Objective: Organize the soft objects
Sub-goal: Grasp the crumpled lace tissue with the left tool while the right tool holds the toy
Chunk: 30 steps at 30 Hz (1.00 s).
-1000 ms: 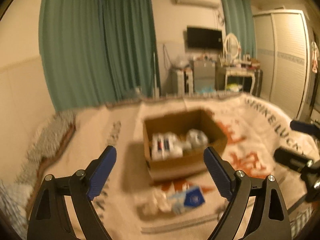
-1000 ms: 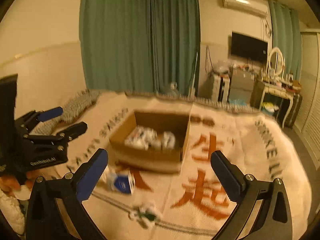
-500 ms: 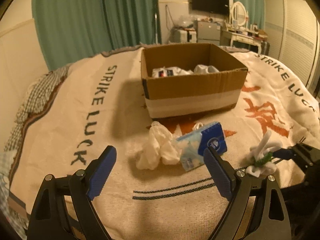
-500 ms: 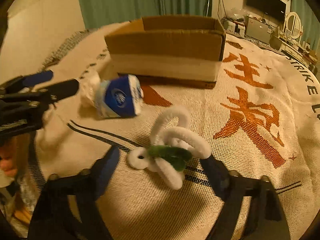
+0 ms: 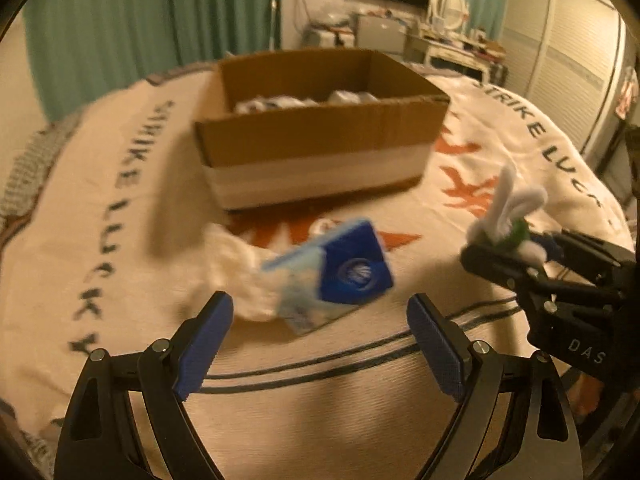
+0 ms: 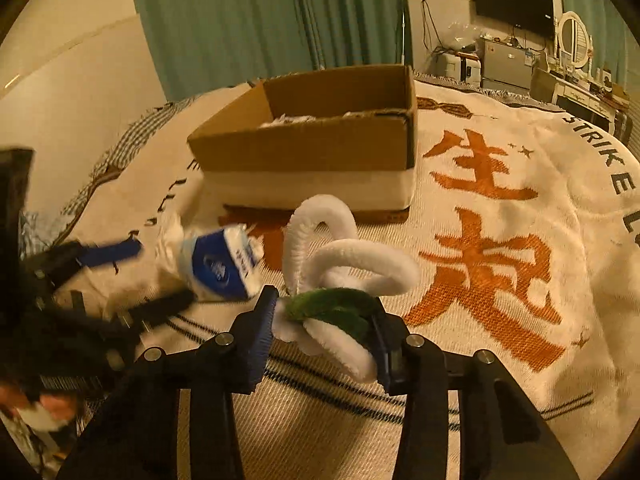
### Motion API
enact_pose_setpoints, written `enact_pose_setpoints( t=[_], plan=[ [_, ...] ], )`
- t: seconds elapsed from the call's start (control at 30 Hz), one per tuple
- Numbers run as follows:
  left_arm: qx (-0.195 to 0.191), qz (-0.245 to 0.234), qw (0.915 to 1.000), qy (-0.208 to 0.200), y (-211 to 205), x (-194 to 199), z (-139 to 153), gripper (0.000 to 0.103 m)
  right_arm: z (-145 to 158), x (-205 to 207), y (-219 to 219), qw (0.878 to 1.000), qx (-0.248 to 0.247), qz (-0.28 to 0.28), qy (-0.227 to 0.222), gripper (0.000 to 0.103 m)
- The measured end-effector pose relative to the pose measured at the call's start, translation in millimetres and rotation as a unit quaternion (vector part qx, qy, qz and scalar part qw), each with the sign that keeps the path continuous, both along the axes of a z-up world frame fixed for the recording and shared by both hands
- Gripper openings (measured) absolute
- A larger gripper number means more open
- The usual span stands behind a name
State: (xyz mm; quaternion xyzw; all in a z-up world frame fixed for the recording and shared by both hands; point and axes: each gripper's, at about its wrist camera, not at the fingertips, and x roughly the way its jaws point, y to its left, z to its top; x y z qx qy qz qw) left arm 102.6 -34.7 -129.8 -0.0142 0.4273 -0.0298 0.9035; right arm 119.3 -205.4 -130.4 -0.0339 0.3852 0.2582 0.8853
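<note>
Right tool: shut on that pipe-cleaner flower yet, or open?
Shut. The right tool has both fingers pressed against the pipe-cleaner flower, its green and white loops squeezed between them.

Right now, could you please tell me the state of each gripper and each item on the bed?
Right gripper: shut on the pipe-cleaner flower.
Left gripper: open, holding nothing, just short of the tissue pack.
Tissue pack: on the blanket, blue end tilted up.
White cloth: crumpled against the tissue pack.
Cardboard box: open on top, soft items already inside.
</note>
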Motion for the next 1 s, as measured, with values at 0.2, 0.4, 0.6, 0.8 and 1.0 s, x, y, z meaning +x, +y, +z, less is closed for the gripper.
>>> enact_pose_setpoints(
  t=[0.2, 0.4, 0.6, 0.8, 1.0],
  plan=[
    [-0.011, 0.012, 0.9998, 0.014, -3.0, 14.2, -6.3, 0.087, 9.7, -3.6, -9.2, 1.000, 0.020, 0.005, 0.003, 0.042],
    [-0.014, 0.031, 0.9990, 0.028, 0.3, 26.4, -15.1, 0.087, 27.0, -3.7, -32.0, 0.999, 0.025, -0.029, -0.026, 0.042],
    [-0.027, 0.044, 0.9983, 0.026, -4.1, 40.3, -19.4, 0.087, 13.4, 3.4, -38.3, 0.999, 0.016, -0.043, -0.013, 0.042],
    [-0.033, 0.042, 0.9978, 0.040, -6.8, 58.9, -25.5, 0.087, 7.9, 3.0, -34.7, 0.999, 0.008, -0.037, -0.010, 0.043],
    [-0.002, 0.030, 0.9993, 0.023, -9.2, 55.8, -24.9, 0.049, 5.6, -1.6, -36.0, 0.999, -0.004, -0.042, -0.012, 0.043]
  ],
)
